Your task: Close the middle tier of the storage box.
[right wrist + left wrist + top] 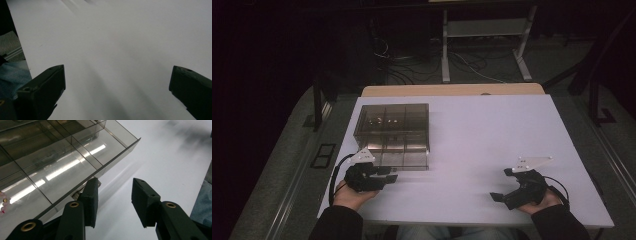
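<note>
The smoky clear compartment box (393, 134), at ten o'clock on the table (492, 150), looks rigid, light, slick and crackable, so the half-spread, empty left gripper (113, 195) should pinch its near-corner wall.

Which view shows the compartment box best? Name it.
The high view: the whole smoky compartment box with its grid of dividers sits on the white table. The left gripper view gives a close look at its near corner; the right gripper view faces bare table.
</note>
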Tool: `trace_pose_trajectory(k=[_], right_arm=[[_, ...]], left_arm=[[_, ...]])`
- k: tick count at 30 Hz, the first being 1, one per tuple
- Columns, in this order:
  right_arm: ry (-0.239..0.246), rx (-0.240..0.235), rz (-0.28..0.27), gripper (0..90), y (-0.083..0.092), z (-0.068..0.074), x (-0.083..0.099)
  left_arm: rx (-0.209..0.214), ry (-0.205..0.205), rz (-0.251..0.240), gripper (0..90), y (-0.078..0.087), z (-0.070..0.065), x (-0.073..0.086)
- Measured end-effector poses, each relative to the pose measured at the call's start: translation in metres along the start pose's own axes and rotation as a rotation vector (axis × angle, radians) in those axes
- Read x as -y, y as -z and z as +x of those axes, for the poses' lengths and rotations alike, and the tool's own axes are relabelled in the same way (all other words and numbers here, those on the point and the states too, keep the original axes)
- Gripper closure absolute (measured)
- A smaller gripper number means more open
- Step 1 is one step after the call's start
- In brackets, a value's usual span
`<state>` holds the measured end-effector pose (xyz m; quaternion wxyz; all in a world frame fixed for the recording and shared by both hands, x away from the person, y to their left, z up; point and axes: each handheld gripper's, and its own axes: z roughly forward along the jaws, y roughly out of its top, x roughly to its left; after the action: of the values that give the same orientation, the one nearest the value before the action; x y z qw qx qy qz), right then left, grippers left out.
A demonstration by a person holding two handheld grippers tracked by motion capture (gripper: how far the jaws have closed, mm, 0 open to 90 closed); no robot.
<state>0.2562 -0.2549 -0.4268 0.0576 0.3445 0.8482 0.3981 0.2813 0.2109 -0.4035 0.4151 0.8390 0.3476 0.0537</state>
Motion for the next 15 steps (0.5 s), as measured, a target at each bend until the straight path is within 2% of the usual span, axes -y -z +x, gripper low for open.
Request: trace_pose_trajectory(k=[9, 15], right_arm=[[0.005, 0.000, 0.003, 0.0, 0.000, 0.000, 0.000], [0.007, -0.001, 0.004, 0.0, -0.001, 0.000, 0.000]], left_arm=[[0.015, -0.009, 0.021, 64.7, -0.006, 0.001, 0.002], [0.013, 0.000, 0.038, 69.2, -0.012, 0.002, 0.004]])
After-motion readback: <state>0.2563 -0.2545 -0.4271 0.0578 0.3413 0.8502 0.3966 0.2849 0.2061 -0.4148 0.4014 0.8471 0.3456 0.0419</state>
